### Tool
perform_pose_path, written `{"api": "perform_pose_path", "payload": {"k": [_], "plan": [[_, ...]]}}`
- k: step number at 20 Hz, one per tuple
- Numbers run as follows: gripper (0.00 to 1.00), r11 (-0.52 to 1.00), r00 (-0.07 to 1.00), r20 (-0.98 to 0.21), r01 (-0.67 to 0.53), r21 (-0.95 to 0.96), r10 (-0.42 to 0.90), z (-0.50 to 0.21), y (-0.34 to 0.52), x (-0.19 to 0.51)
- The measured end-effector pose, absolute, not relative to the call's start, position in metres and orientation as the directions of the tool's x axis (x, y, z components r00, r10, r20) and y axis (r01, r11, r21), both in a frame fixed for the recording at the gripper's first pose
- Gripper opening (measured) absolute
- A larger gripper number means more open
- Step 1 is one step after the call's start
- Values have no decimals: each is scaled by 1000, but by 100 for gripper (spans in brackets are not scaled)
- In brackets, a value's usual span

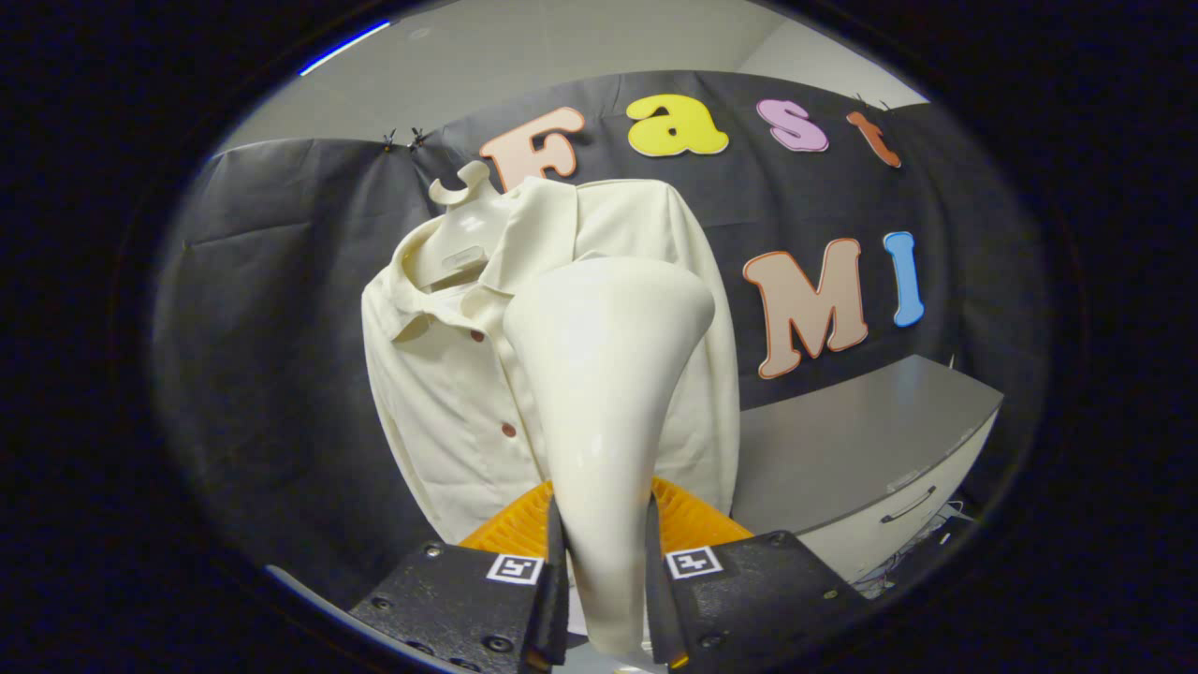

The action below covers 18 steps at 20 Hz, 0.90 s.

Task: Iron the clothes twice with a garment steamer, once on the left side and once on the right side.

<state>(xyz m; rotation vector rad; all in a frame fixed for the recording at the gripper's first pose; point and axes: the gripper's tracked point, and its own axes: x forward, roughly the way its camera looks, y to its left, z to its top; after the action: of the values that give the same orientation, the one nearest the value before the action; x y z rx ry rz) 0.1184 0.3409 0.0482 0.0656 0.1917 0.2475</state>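
no readable text, coded squares on tongs

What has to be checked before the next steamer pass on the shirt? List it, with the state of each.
1. Grip: gripper shut on the garment steamer, both fingers on its handle: ok.
2. Steamer head faces the shirt: ok.
3. Head touching the fabric: cannot tell.
4. Shirt hangs on its hanger, buttoned: ok.
5. Steam on: cannot tell.
6. Cabinet stands off to the side: ok.

Booth surroundings behind the work

A grey bench stands against the black cloth wall; its pale front carries a drawer handle, with loose cables below.
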Motion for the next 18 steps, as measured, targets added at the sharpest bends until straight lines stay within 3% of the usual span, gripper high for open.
{"api": "perform_pose_path", "payload": {"k": [9,18], "plan": [[34,974,948,-230,-198,114,219,46,353,163],[34,980,913,-358,-196,42,198,-49,332,170]]}}
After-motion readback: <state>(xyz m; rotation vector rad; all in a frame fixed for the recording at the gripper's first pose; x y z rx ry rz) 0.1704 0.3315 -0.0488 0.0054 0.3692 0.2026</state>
